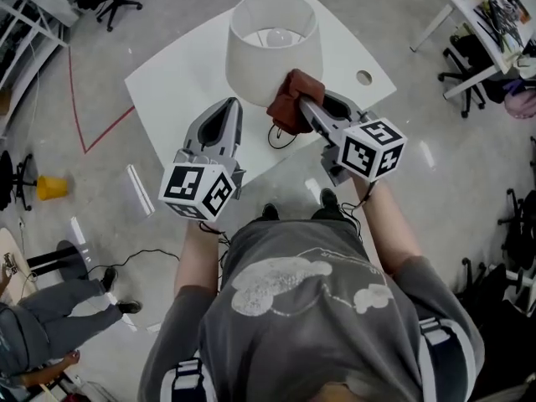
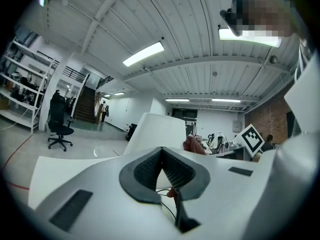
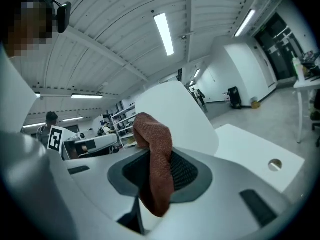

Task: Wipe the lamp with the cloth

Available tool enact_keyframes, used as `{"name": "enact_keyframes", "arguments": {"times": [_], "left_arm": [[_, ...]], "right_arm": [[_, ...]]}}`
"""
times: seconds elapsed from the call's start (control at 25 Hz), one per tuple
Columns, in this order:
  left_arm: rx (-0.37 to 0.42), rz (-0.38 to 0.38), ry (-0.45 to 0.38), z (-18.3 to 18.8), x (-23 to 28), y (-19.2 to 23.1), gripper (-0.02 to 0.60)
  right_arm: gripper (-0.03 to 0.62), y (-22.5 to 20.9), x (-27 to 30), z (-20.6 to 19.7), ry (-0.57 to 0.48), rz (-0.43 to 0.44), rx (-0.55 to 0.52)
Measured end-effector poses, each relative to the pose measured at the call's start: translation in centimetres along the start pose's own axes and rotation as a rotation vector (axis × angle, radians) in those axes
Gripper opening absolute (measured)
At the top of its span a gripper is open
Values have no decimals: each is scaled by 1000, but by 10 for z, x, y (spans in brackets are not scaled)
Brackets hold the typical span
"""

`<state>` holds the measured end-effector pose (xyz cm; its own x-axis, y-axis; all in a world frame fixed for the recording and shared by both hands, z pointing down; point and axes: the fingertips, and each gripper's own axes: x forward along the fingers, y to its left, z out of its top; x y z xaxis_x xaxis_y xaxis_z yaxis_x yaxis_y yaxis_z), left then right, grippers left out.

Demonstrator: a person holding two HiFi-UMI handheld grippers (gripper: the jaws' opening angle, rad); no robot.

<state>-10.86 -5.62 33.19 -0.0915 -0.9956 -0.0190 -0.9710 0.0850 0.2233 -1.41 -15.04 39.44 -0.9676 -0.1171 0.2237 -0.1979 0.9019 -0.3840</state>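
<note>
On table (image 1: 172, 86): lamp (image 1: 272, 53); cloth (image 1: 287, 111) against its shade, clamped in right gripper (image 1: 304, 104); left gripper (image 1: 234, 102) jaws together, empty.

Right gripper (image 1: 303, 104): jaws clamped on a rust-brown cloth (image 1: 289, 99). The cloth is bunched at the jaw tips and pressed to the near lower side of the lamp (image 1: 272, 48) shade. A bulb shows inside the open top.

Left gripper (image 1: 234, 103): jaws taper to a point, tips just beside the shade's lower edge.

A black cord (image 1: 280, 137) loops on the white counter (image 1: 180, 82) between the two sets of jaws. There is a round hole (image 1: 363, 78) in the counter beyond the right jaws, off to their right.
</note>
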Motion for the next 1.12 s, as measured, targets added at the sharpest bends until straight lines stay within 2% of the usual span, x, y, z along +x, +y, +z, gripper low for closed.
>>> {"name": "enact_keyframes", "arguments": {"times": [0.28, 0.6, 0.88, 1.12], "left_arm": [[1, 162, -1, -11, 9, -10, 8], [1, 285, -6, -23, 16, -30, 8], [34, 367, -60, -11, 18, -52, 8], [82, 415, -119, 12, 22, -75, 8]], "right_arm": [[92, -31, 10, -27, 118, 135, 15], [92, -41, 9, -37, 201, 257, -10], [92, -33, -8, -8, 180, 389, -78], [92, -18, -21, 49, 94, 499, -128]]}}
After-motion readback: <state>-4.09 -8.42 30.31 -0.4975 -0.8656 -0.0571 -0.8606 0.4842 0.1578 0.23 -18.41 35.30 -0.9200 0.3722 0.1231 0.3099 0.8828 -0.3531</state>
